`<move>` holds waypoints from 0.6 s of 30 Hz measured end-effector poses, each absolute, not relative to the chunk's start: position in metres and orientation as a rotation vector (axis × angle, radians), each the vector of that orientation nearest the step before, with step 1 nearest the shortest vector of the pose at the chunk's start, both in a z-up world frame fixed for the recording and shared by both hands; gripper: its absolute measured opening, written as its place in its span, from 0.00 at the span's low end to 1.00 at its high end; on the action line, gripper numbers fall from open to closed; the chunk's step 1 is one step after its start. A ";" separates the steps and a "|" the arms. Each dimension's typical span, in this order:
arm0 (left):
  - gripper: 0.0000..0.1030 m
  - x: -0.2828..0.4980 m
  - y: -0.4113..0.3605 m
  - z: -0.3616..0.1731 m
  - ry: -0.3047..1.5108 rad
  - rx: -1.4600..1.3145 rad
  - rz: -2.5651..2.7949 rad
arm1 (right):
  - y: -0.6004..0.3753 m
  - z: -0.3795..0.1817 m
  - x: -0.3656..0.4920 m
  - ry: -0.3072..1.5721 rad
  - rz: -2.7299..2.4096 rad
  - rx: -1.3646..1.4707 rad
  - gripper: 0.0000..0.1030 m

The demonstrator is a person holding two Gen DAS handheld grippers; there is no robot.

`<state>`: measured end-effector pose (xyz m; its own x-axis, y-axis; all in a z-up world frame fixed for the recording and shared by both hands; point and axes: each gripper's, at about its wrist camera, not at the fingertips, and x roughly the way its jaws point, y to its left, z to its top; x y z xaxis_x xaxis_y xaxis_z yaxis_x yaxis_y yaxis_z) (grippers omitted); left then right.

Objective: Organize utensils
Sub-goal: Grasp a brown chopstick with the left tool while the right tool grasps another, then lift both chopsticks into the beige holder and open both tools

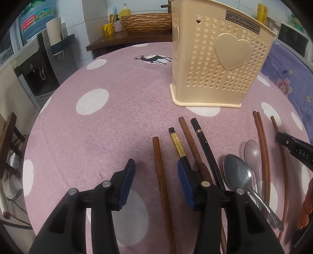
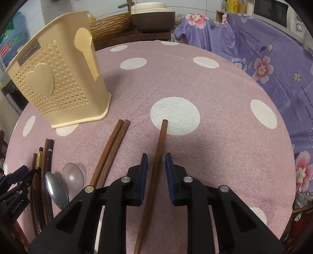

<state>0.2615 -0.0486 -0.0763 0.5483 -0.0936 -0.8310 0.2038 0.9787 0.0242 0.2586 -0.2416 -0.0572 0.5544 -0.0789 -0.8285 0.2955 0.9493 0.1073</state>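
Observation:
A cream perforated utensil holder (image 1: 213,64) stands upright on the pink dotted tablecloth; it also shows in the right wrist view (image 2: 58,86). Several chopsticks and two metal spoons (image 1: 238,175) lie in a row in front of it. My left gripper (image 1: 156,175) is open, its jaws on either side of a brown chopstick (image 1: 159,172), with a black-and-gold chopstick (image 1: 178,144) just beyond the right pad. My right gripper (image 2: 155,172) is open, jaws on either side of a single brown chopstick (image 2: 159,152) without touching it. A brown pair (image 2: 109,154) lies to its left.
The round table's tablecloth (image 2: 195,82) falls away at the left edge (image 1: 31,140). A purple flowered cloth (image 2: 273,58) covers furniture at the right. A water dispenser (image 1: 35,64) stands left. A woven basket (image 1: 146,21) and a rice cooker (image 2: 152,17) sit behind.

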 end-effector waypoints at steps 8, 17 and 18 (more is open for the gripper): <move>0.34 0.268 -0.052 -0.075 0.979 0.126 -0.179 | -0.243 -0.057 0.274 0.958 -0.233 0.231 0.09; 0.09 0.269 -0.056 -0.075 0.966 0.142 -0.164 | -0.242 -0.058 0.276 0.943 -0.217 0.199 0.07; 0.09 0.268 -0.056 -0.075 0.965 0.148 -0.163 | -0.241 -0.058 0.275 0.941 -0.215 0.198 0.07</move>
